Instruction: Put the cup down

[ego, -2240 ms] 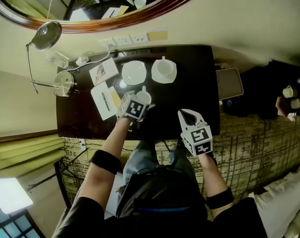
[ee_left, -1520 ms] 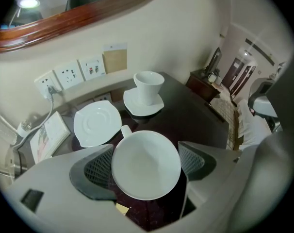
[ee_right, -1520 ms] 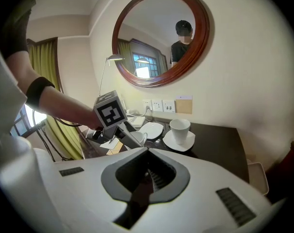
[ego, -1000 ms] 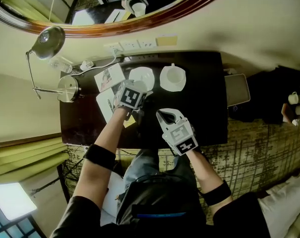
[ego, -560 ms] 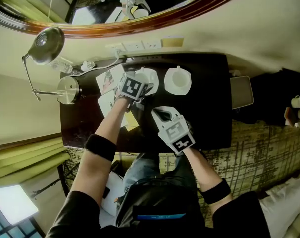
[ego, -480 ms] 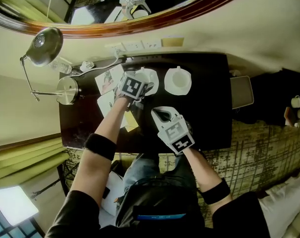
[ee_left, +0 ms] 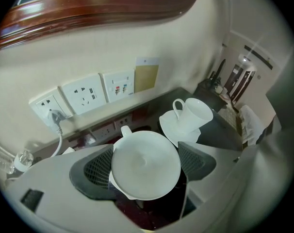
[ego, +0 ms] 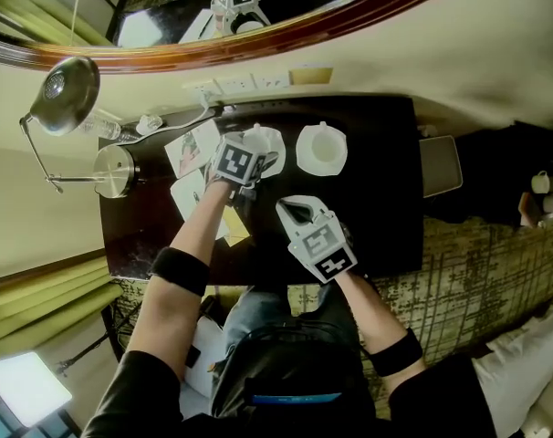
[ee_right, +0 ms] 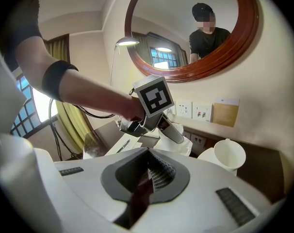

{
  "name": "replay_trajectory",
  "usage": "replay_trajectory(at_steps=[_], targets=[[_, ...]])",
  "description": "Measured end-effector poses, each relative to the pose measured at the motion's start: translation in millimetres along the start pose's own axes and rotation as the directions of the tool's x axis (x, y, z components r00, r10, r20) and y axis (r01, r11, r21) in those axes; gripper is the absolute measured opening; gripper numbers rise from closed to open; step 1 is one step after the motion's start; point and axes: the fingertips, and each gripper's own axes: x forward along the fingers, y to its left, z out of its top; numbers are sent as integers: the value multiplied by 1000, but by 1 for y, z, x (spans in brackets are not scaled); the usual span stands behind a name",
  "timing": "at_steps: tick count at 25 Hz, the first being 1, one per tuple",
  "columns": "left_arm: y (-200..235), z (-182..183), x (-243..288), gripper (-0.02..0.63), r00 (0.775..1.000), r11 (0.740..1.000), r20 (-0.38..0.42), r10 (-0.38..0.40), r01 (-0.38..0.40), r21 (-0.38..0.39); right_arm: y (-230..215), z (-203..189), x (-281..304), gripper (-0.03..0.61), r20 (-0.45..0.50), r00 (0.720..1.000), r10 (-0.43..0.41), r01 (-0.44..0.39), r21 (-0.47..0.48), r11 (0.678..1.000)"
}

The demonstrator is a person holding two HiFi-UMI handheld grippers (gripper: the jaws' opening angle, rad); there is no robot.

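My left gripper (ego: pixel 252 151) is shut on a white cup (ee_left: pixel 146 165), whose handle (ee_left: pixel 125 130) points toward the wall. In the head view the cup (ego: pixel 255 138) sits over the left white saucer (ego: pixel 273 144) on the dark desk (ego: pixel 377 199). Whether the cup touches the saucer I cannot tell. A second white cup (ee_left: pixel 198 111) stands on its own saucer (ee_left: pixel 175 128) just to the right. My right gripper (ego: pixel 295 210) hovers over the desk's middle, shut and empty. From the right gripper view (ee_right: pixel 149 174) the left gripper's marker cube (ee_right: pixel 154 97) and the second cup (ee_right: pixel 229 155) show.
A desk lamp (ego: pixel 68 85) with a round metal base (ego: pixel 115 170) stands at the left. Cards (ego: pixel 193 144), a notepad with a pen (ego: pixel 191 194) and a yellow note (ego: pixel 235 226) lie beside the saucer. Wall sockets (ee_left: pixel 91 93) and a plugged cable (ee_left: pixel 57 123) line the back wall.
The left gripper carried the cup from the desk's front up over the left saucer. The right gripper shifted left toward the desk's middle.
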Motion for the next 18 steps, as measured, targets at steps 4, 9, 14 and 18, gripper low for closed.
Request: replay_trajectory(at_steps=[4,9,14,18], targets=[[1,3,0,422,1000,1000,28,6,-7,19,0,-2,-1,2,-1,1000,1,-1,3,1000],[-3,3,0,491,999,1000,31,10,-11,29,3,-9,-2,2,-15,1000,6,-6,10,1000],[-7,0,-12,491,999,1000,38,17,-18,23,5,-15,-10,2,-21,1000,5,-5,18,1000],[-17,1,-32,491,997,1000,71,17,-18,18,5,-10,-23,2,-12,1000,-1,1,6,1000]])
